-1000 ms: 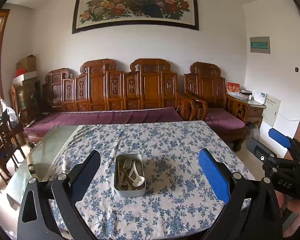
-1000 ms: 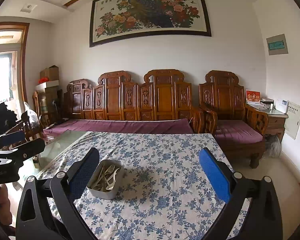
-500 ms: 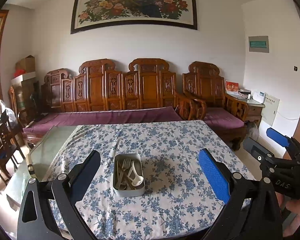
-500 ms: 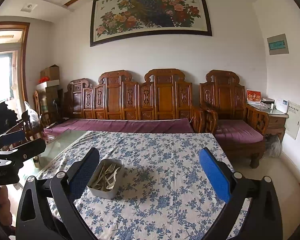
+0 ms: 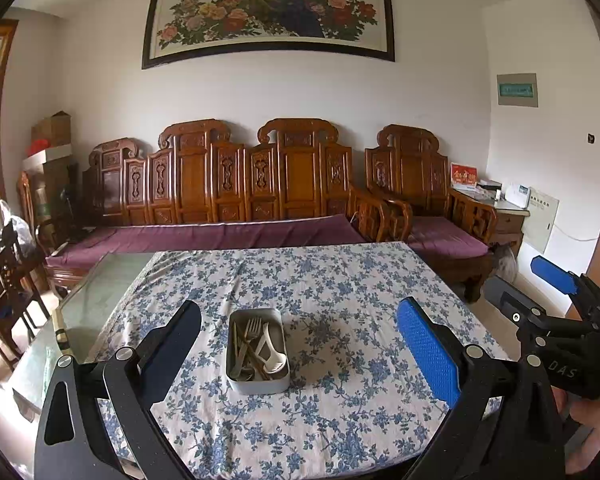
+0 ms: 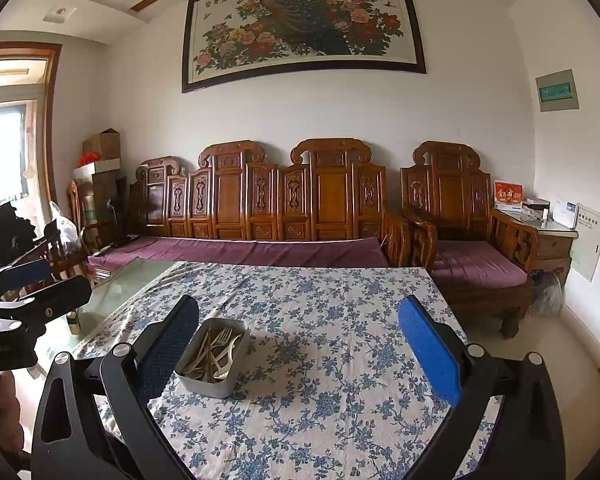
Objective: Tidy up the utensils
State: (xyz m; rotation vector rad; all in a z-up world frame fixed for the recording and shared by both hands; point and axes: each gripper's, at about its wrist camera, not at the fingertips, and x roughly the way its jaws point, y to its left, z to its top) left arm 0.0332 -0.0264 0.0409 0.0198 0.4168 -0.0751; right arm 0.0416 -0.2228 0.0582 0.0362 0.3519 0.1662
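Note:
A grey rectangular tin (image 5: 258,380) sits on the blue-flowered tablecloth (image 5: 340,292), holding several utensils: forks, a white spoon (image 5: 274,358) and sticks. My left gripper (image 5: 300,354) hovers above the near table edge, open and empty, with the tin between its fingers in the view. In the right wrist view the same tin (image 6: 210,382) lies just right of the left finger of my right gripper (image 6: 300,356), which is also open and empty. Each gripper shows at the edge of the other's view: the right gripper (image 5: 536,292) and the left gripper (image 6: 24,280).
The cloth covers part of a glass-topped table (image 5: 100,292), bare glass at the left. A carved wooden sofa (image 5: 240,184) with purple cushions stands behind it, an armchair (image 5: 420,188) to the right, dark chairs (image 5: 4,280) at the left.
Both views have barely shifted; the right gripper has drifted slightly left and up in the left wrist view. The tin and utensils have not moved.

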